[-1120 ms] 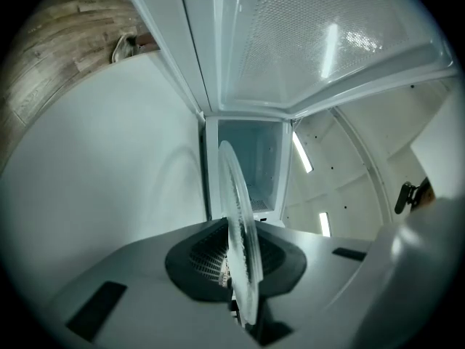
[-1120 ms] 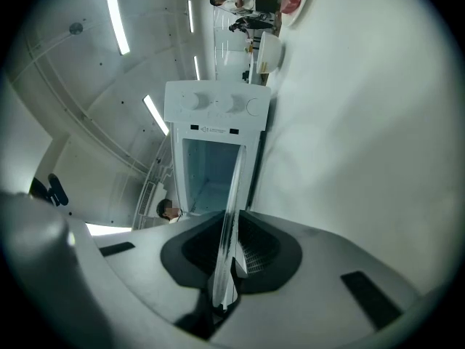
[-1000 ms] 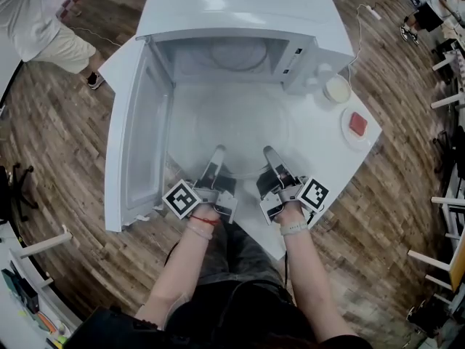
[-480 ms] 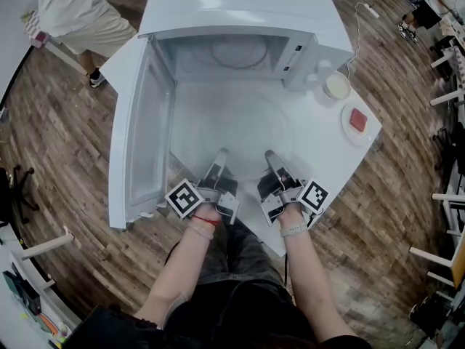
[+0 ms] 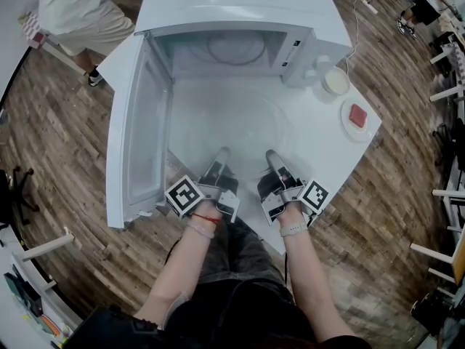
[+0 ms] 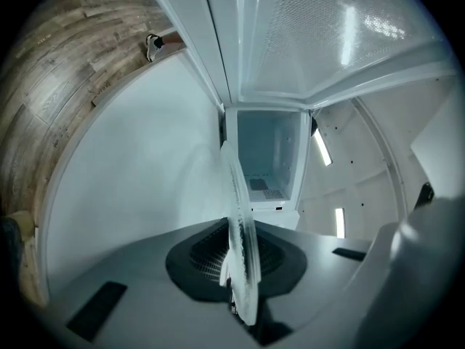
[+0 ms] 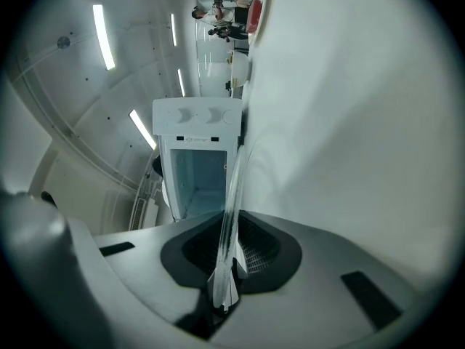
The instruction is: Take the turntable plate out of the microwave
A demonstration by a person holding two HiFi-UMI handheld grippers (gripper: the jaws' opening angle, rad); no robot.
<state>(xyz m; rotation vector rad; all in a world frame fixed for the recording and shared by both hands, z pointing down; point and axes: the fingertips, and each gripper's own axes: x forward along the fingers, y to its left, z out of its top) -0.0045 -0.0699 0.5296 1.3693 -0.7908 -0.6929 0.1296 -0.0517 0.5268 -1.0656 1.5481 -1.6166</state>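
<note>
Since a second ago the bystander in beige shorts [image 5: 76,9] has stepped rightward beyond the oven door, while both grippers have barely shifted.

Head view: the left gripper [image 5: 220,155] and the right gripper [image 5: 270,157] each clamp the near rim of the round clear glass turntable plate [image 5: 240,126]. It is outside the white microwave oven [image 5: 240,6], over the white table [image 5: 320,144] just ahead of the jaws; whether it rests there I cannot tell. The open white door [image 5: 138,137] stands off the left gripper's left side. Ahead and to the right of the right gripper sit a small round white dish [image 5: 336,83] and a white saucer with a red block [image 5: 357,120].

Left gripper view: the jaws pinch the plate [image 6: 237,217], seen edge-on, with the oven cavity [image 6: 269,158] straight ahead.

Right gripper view: the jaws are clenched on the same plate [image 7: 231,209], and the oven [image 7: 196,122] stands ahead.
</note>
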